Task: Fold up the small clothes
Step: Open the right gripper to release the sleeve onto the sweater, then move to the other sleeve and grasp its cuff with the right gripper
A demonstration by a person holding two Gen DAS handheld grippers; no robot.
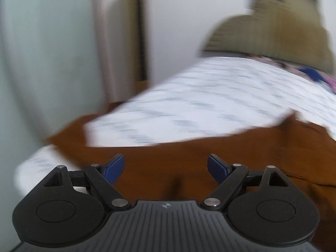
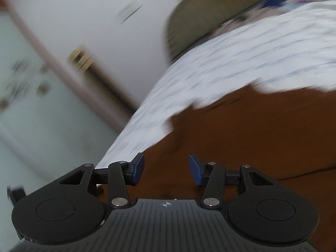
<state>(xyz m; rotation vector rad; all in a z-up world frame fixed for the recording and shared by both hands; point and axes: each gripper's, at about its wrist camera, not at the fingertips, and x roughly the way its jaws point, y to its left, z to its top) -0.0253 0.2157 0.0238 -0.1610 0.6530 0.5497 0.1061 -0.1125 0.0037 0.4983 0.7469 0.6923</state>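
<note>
A rust-brown garment [image 1: 262, 147] lies spread on a white bedsheet with small dark marks [image 1: 210, 96]; both views are smeared by motion. My left gripper [image 1: 164, 157] hovers over the near part of the brown cloth with its blue pads [image 1: 114, 168] wide apart and nothing between them. In the right wrist view the same brown garment [image 2: 252, 130] fills the lower right, its ragged far edge against the sheet [image 2: 241, 63]. My right gripper [image 2: 166, 156] is tilted above it, about half open, and its pads [image 2: 137, 168] press on nothing.
An olive-green pillow [image 1: 273, 25] sits at the head of the bed, with a colourful patterned cloth [image 1: 310, 71] beside it. Pale cupboard doors [image 1: 42, 52] and a white wall stand beyond the bed's left edge. The pillow [image 2: 199, 10] also shows in the right wrist view.
</note>
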